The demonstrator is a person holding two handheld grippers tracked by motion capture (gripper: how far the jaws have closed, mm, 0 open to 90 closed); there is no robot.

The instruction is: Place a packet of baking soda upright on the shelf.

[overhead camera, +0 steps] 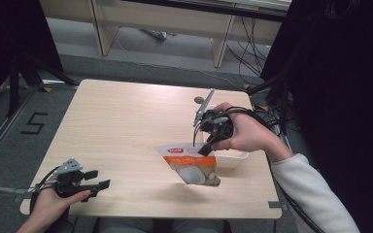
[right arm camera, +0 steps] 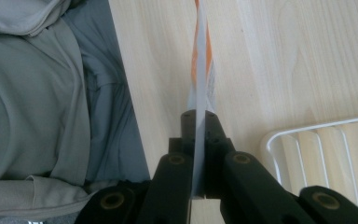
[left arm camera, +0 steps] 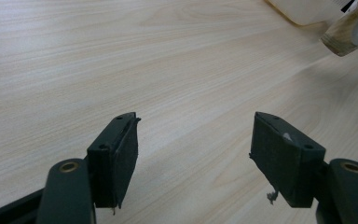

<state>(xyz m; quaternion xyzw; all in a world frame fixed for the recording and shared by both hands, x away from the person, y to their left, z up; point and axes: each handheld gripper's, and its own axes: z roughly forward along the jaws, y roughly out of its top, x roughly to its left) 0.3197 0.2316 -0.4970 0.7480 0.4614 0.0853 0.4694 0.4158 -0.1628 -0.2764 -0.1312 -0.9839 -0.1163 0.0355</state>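
Where the right claw (overhead camera: 206, 149) pinches, pouch (overhead camera: 190, 165) edge between jaws, seemingly lifted.

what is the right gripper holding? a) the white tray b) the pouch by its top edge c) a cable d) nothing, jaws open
b: in the right gripper view the right gripper has its jaws closed flat on the thin top edge of the pouch, which hangs from it in the high view beside the white tray.
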